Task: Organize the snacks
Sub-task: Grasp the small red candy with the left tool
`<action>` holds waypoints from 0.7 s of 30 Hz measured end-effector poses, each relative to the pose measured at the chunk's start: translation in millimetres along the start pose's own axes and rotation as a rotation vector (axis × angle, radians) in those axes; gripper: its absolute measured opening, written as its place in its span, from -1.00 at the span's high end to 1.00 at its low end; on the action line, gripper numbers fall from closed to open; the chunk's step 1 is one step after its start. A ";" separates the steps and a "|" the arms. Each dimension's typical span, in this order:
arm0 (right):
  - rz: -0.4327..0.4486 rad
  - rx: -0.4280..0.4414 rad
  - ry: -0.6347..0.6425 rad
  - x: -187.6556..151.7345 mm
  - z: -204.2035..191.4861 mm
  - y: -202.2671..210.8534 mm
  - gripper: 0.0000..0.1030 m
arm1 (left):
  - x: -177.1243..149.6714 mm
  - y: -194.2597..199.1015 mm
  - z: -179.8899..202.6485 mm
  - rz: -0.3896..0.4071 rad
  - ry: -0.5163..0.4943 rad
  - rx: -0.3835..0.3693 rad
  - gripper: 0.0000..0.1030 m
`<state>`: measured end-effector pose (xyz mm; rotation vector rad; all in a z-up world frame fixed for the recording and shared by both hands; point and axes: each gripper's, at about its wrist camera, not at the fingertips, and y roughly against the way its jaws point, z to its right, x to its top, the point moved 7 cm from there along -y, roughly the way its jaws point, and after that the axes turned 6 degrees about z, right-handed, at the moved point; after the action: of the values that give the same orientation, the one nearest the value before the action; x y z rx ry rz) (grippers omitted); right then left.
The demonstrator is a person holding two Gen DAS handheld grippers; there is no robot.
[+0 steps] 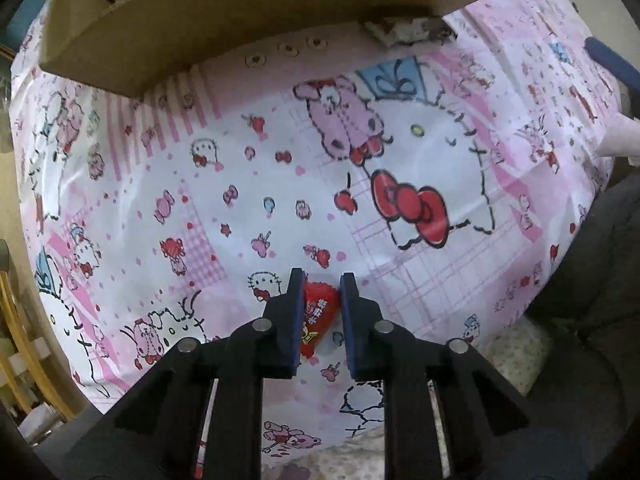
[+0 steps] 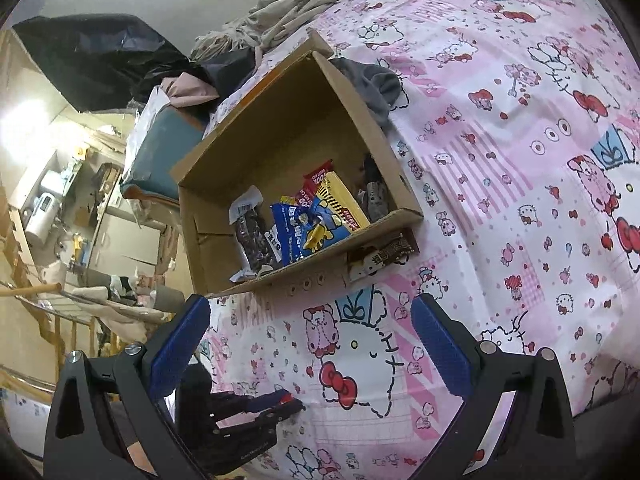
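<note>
- So, left gripper [image 1: 320, 312] points straight down at the bedsheet [image 1: 200, 184], jaws drawn in narrow on a small red snack packet [image 1: 318, 316]; both pads look pressed against its sides.
- Packet lies on the sheet near the bed's near edge, well apart from the cardboard box [image 1: 224, 20]. Its long axis seems to run between the pads, along the fingers' line, pointed end toward the camera; hard to be sure with the fingers covering its flanks.
- Key relation: the box sits up and away across the sheet from the held packet, open side up; in the left wrist view only its outer wall shows, at the top of frame. The coming move looks like lift, carry toward that wall, clear the rim, drop in.
- Right gripper [image 2: 312, 344] hangs above the sheet with jaws spread wide, nothing between them, aimed at the box's near corner.
- Right wrist view shows the box [image 2: 280, 128] already holding several snacks: a blue bag [image 2: 296, 236], a yellow pack [image 2: 340, 204], a dark bag [image 2: 252, 236]. One brown wrapper [image 2: 384, 252] lies outside, just beside the box's near wall.
- Left gripper [image 2: 280, 404] shows low in that view, with red between its tips.
- Judgement: left hand owns this packet; right hand is nearer the box and the stray brown wrapper.
</note>
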<state>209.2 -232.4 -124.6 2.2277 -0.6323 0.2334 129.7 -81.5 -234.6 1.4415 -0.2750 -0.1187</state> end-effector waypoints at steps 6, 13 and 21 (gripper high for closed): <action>0.000 0.004 -0.016 0.6 1.3 0.5 -0.99 | 6.6 17.8 -11.9 0.048 0.079 -0.021 0.98; 0.002 -0.003 -0.024 0.9 4.9 1.0 -0.99 | 12.9 38.7 -26.9 0.100 0.139 -0.086 1.00; 0.009 -0.001 -0.062 2.7 10.9 2.1 -0.99 | 18.5 57.6 -59.2 0.186 0.276 -0.109 0.95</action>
<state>210.0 -242.6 -129.6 2.2387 -0.6759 0.1688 157.8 -21.7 -181.8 1.2991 -0.1712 0.2123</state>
